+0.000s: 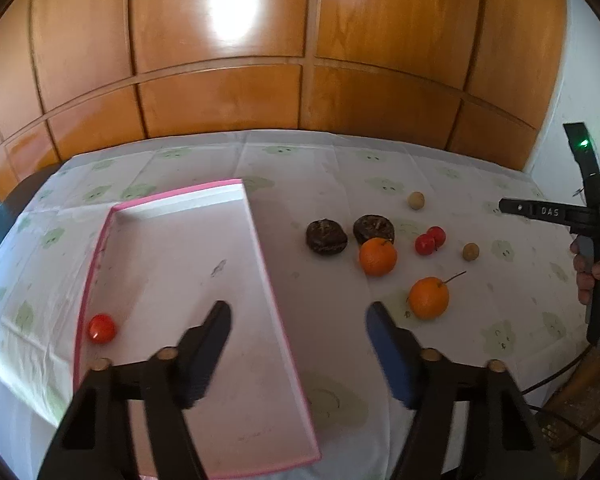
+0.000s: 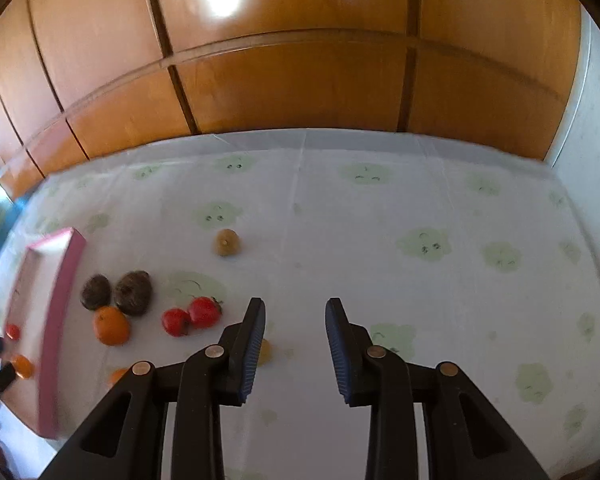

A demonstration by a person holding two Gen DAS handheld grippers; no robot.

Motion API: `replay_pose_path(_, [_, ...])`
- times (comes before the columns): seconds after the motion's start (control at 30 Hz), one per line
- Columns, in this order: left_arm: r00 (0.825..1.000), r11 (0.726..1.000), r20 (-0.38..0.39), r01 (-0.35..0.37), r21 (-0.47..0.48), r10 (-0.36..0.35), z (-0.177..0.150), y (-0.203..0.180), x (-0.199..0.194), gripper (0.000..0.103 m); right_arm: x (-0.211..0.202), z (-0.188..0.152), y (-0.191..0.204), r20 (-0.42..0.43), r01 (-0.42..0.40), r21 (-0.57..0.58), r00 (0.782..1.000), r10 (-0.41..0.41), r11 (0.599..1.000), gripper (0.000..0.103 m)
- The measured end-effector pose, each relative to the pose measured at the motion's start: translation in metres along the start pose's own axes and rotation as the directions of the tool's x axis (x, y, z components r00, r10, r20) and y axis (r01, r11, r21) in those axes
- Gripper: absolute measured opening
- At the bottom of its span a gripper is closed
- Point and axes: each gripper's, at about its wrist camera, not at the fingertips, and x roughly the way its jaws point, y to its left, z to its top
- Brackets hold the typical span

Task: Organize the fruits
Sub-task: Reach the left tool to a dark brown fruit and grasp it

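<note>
My fingers: left gripper [image 1: 298, 312] spread wide and empty, low centre; right gripper [image 2: 295, 310] likewise parted, holding nothing.
Nearest orange [image 1: 429, 298]: lower right of left view; firm, light, likely rolls, so I'd pinch across its middle.
Cherry tomatoes [image 1: 430, 240]: further back; soft, squeeze lightly.
Pink tray [image 1: 260, 240]: left, one tomato [image 1: 101, 328] inside.
Right view only: a longan [image 2: 265, 351] half-hidden behind my left finger.

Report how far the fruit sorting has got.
Done: one tomato lies in the pink tray. In hand: nothing; left claw and right claw are open. Left on the cloth: two oranges, two tomatoes, two dark fruits, two small tan ones.
</note>
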Motion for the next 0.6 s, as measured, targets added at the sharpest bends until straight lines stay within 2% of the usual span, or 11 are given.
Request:
replay_pose_path(0.1, [0.999,1.0,-0.037,0.019,0.01,-0.019,0.012,-0.003,0.015,0.045,-0.001,0.002,-0.003,0.002,-0.007,0.017,1.0,0.007,1.0,0.031])
replay_pose_path(0.17, [0.998,0.999,-0.055,0.015,0.03,-0.013,0.021,-0.008,0.027,0.043,-0.002,0.002,-0.006,-0.002,-0.022,0.041,1.0,0.022,0.999,0.031])
replay_pose_path(0.43, [0.99,0.998,-0.139,-0.003,0.055,0.011,0.047,-0.017,0.07,0.045,-0.002,0.003,-0.009,-0.011,-0.042,0.081,0.999,0.043,0.996,0.031])
replay_pose_path(0.57, [0.985,0.999,-0.172,-0.003,0.044,0.01,0.064,-0.021,0.095,0.057,-0.004,0.003,-0.011,-0.003,-0.051,0.094,0.999,0.052,0.994,0.031])
replay_pose_path(0.6, [0.984,0.999,-0.176,-0.005,0.044,0.013,0.068,-0.022,0.101,0.058,-0.004,0.004,-0.012,-0.002,-0.053,0.1,0.999,0.054,0.994,0.031])
